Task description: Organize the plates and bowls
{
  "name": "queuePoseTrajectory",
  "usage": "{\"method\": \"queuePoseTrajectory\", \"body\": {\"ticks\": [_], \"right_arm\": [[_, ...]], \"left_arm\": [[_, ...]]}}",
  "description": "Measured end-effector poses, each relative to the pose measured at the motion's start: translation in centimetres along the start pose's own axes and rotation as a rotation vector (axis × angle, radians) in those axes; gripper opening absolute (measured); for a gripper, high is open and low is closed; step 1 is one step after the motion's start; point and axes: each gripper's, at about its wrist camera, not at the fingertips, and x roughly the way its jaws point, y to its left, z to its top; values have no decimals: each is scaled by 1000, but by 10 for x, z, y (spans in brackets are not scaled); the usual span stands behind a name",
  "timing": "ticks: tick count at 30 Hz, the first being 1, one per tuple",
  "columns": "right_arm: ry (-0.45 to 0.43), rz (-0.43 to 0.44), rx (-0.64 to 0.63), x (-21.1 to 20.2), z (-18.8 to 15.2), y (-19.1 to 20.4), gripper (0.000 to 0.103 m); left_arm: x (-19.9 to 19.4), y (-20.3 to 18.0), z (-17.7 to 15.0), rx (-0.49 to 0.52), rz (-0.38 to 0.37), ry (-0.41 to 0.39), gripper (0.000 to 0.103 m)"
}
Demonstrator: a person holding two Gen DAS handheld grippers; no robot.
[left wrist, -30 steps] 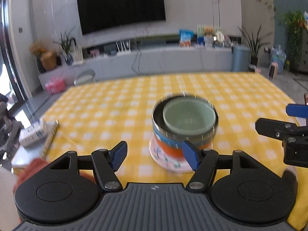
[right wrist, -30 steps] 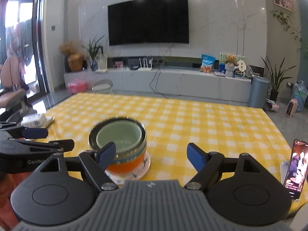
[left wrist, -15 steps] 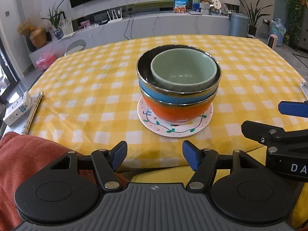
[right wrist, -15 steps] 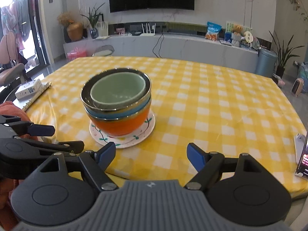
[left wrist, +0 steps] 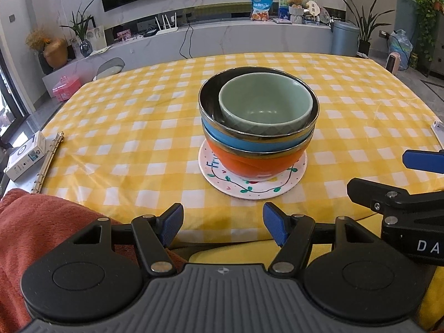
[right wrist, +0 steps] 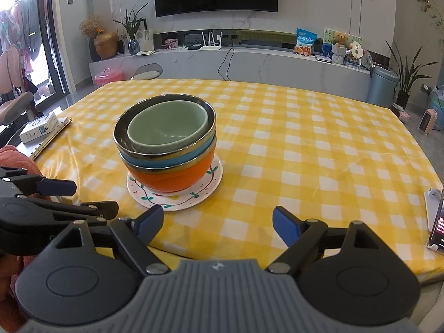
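Observation:
Three nested bowls stand on a white painted plate (left wrist: 251, 190) on the yellow checked table: an orange bowl (left wrist: 249, 162) at the bottom, a blue metal-rimmed bowl (left wrist: 236, 140) in it, and a pale green bowl (left wrist: 263, 108) on top. My left gripper (left wrist: 223, 223) hangs open just short of the table's near edge, in front of the plate, touching nothing. My right gripper (right wrist: 217, 223) sits to the right of the stack (right wrist: 166, 149); its jaws are opening with nothing between them. Each gripper appears at the edge of the other's view.
A white box (left wrist: 26, 155) and a metal binder strip (left wrist: 47, 163) lie at the table's left edge. A red cloth (left wrist: 41, 222) lies below my left gripper. A phone on a stand (right wrist: 437, 222) sits at the right edge. The checked tablecloth (left wrist: 125, 127) spreads around the stack.
Both grippers have sunk and tipped downward, so the bowl stack now shows sharply and from above. Over the last half second they have barely shifted.

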Motion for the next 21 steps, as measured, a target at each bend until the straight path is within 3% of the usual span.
{"method": "queuePoseTrajectory", "body": {"ticks": [21], "right_arm": [[2, 1, 13, 1, -2, -1, 85]], "left_arm": [[-4, -3, -1, 17, 1, -20, 77]]}}
